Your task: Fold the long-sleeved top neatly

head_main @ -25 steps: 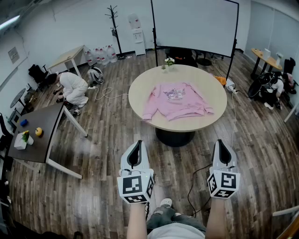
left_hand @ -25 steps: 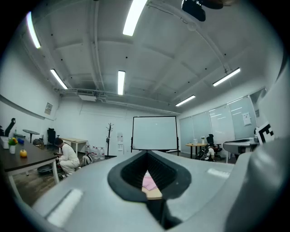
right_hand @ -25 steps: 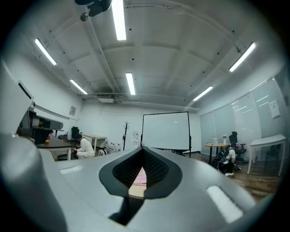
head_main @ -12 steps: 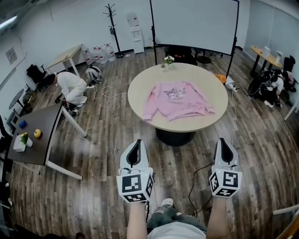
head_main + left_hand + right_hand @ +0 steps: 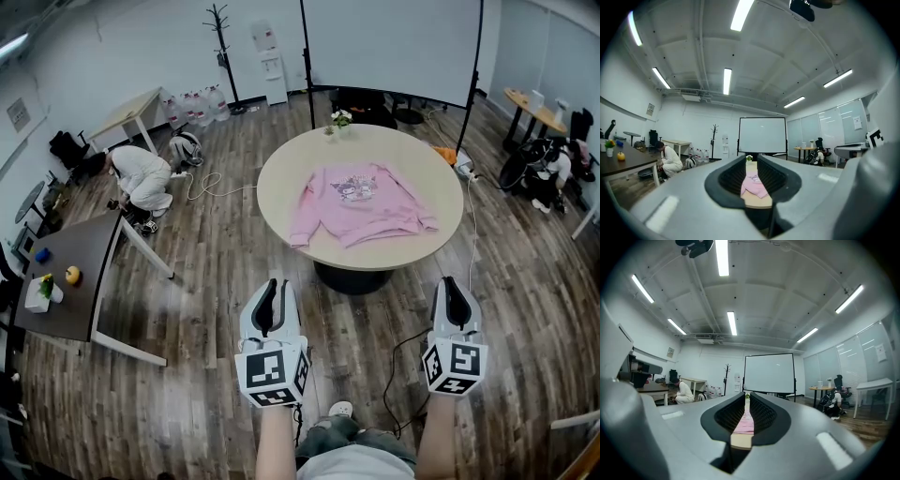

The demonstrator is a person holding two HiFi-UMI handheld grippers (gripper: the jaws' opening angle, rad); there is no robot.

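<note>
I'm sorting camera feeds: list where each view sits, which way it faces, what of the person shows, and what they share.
Head view: on the person's head, looking steeply down at the pink top on the round table; forearms, lap, left gripper and right gripper show.
Left gripper view: rides the left gripper, looking forward along its parted, empty jaws toward the top.
Right gripper view: rides the right gripper, aimed likewise; jaws parted, empty.
Shared: all show the top on the table.

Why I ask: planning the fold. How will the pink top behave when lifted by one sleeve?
The pink top lies spread flat with soft wrinkles on the round table, so it would probably droop from a pinch. Being cloth, it is likely light. Its cuffs lie near the table's edge, so dragging might pull it off.
</note>
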